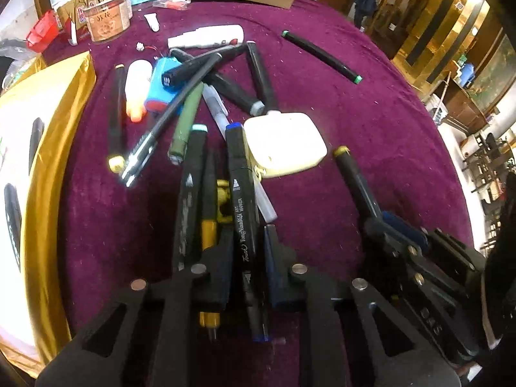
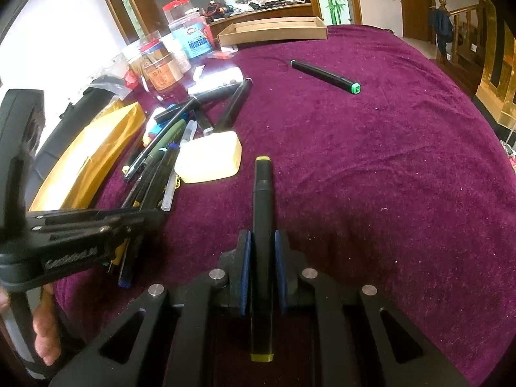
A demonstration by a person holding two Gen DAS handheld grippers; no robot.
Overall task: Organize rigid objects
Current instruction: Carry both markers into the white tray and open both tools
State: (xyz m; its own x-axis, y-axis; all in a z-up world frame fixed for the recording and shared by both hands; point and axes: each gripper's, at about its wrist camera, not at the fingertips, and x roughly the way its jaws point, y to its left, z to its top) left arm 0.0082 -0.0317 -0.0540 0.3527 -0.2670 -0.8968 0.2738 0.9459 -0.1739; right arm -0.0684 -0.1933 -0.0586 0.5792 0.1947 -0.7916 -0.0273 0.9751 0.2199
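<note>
- Round table under a purple velvet cloth point(image 2: 387, 177); a shiny gold box point(image 1: 54, 148) sits at its left edge; a flat cardboard tray point(image 2: 274, 30) lies at the far side
- Pale yellow square case point(image 1: 285, 143) beside a heap of pens
- Left gripper point(image 1: 248, 248) closed on a black blue-capped art marker point(image 1: 243, 200) within that heap
- Right gripper point(image 2: 262, 248) clamped on a black yellow-capped marker point(image 2: 262, 209)
- Black green-capped marker point(image 2: 325, 75) lying alone, well apart
</note>
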